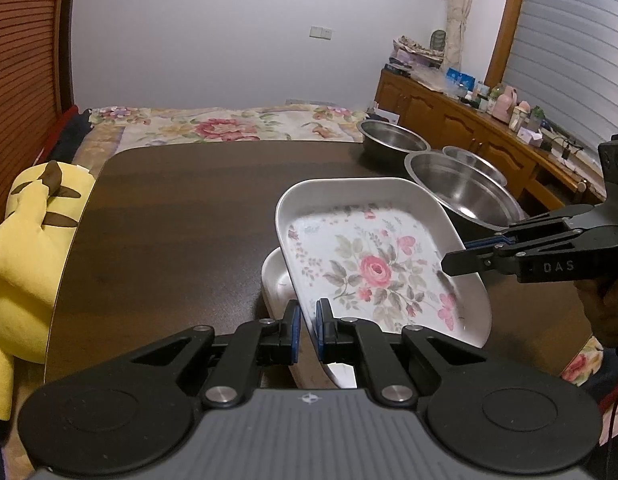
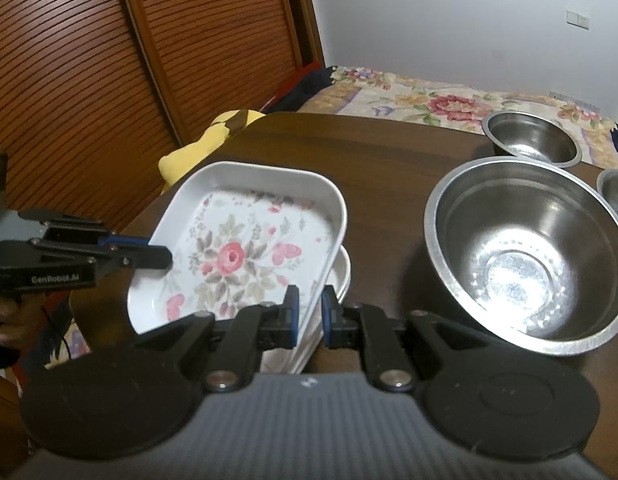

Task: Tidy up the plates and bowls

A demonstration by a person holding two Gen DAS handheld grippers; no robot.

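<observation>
Floral plate (image 1: 373, 264) hiding plates (image 1: 275, 280) beneath

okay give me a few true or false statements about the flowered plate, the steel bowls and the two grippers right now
1. Both grippers pinch the floral plate by its rim. True: the left gripper and the right gripper each clamp an edge.
2. The floral plate lies flat on the table. False: it is tilted, above a stack of white plates.
3. Three steel bowls are in view. True.
4. The large steel bowl holds food. False: it is empty.
5. A yellow plush toy sits on the table. False: it is beside the table's edge.
</observation>
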